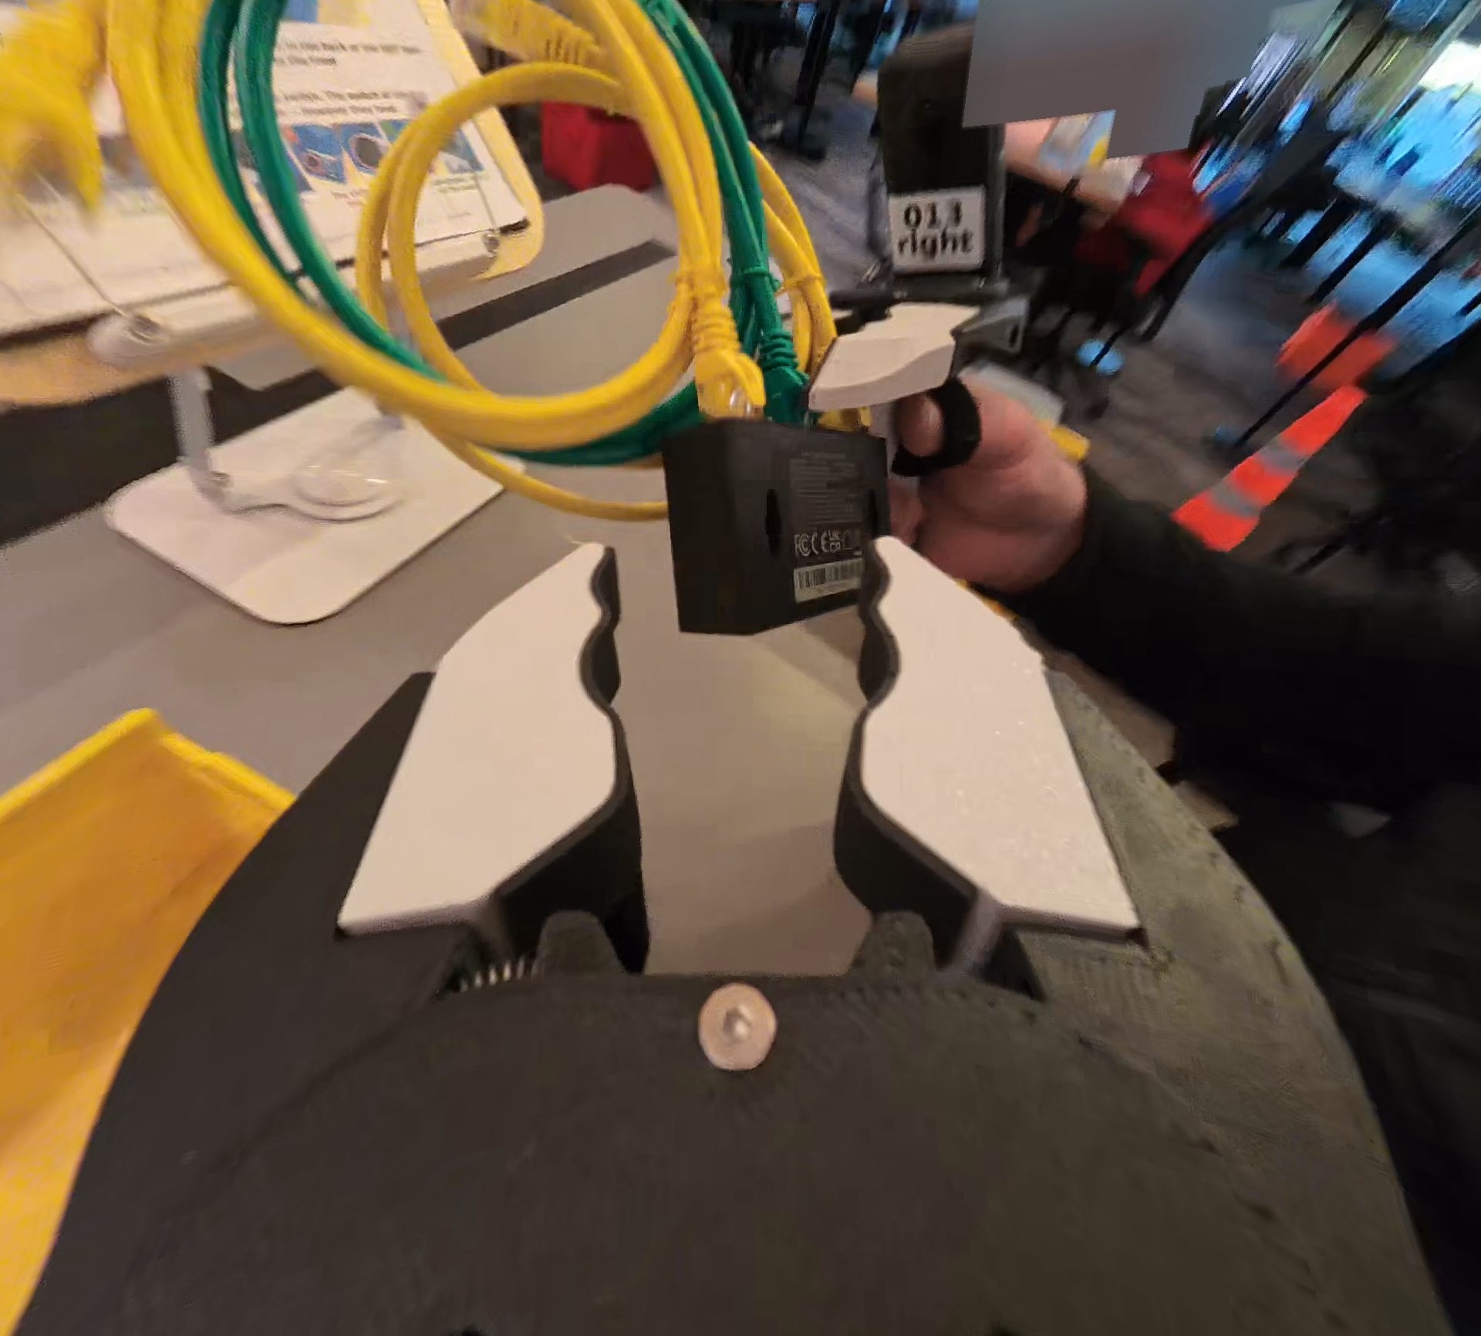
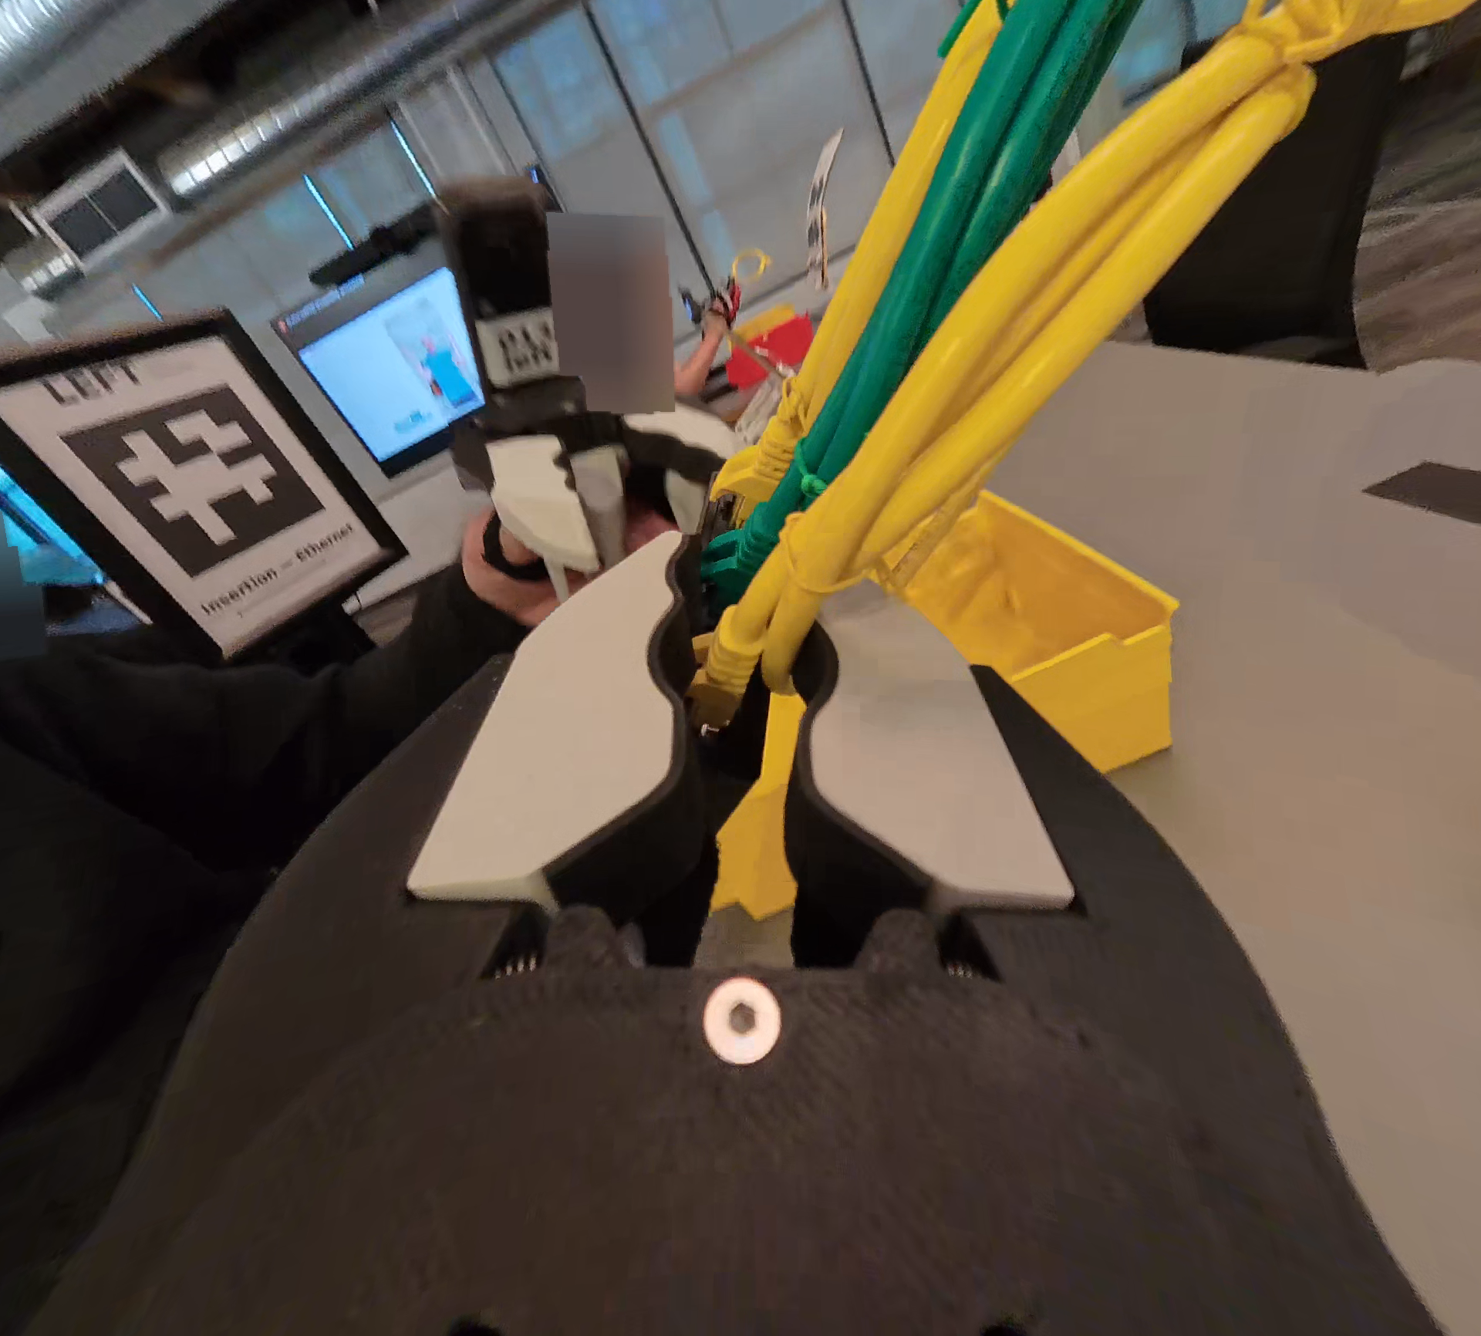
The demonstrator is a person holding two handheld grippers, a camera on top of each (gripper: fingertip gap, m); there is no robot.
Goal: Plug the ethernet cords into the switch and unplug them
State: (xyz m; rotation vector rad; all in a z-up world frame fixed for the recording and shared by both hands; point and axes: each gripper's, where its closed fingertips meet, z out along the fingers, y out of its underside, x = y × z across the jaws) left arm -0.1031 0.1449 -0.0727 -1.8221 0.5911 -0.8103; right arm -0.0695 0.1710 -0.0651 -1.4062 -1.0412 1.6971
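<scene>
A small black switch (image 1: 769,520) hangs in the air above the grey table (image 1: 120,656), its labelled underside towards my left wrist camera. Several yellow cords (image 1: 449,368) and green cords (image 1: 721,119) are plugged into its top edge and loop up to the left. My left gripper (image 1: 741,568) is open, and the switch's lower end lies between its fingertips. My right gripper (image 1: 849,416) is shut on the switch's upper right end. In the right wrist view the right gripper (image 2: 749,600) is closed around a yellow plug (image 2: 725,664), which hides most of the switch. The left gripper (image 2: 593,520) shows beyond it.
A yellow bin (image 2: 1082,656) stands on the table; its corner also shows in the left wrist view (image 1: 96,857). A white stand (image 1: 280,520) holds an instruction sheet at the left. A framed marker sign (image 2: 184,480) and an orange cone (image 1: 1266,464) stand off the table. Spacing between my two grippers at the tips: around 5 cm.
</scene>
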